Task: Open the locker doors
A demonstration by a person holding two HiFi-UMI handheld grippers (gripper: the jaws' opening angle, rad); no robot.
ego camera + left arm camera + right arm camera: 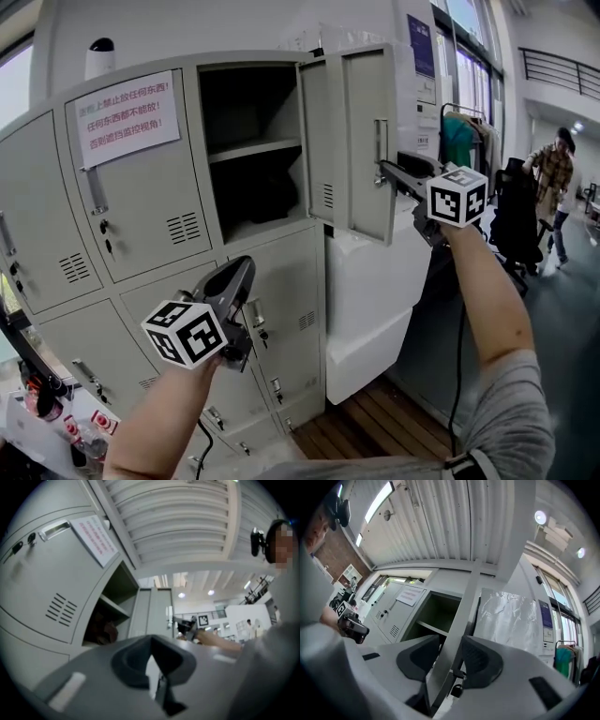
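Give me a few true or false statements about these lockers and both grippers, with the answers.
1. One upper locker's door is swung open. True.
2. The paper notice is stuck on that open door. False: it is on the closed door to the left of the open compartment.
3. The open door's edge stands between the right gripper's jaws. True.
4. The left gripper holds a locker handle. False: its jaws are together on nothing, in front of the lower lockers.
5. The open compartment has a shelf inside. True.
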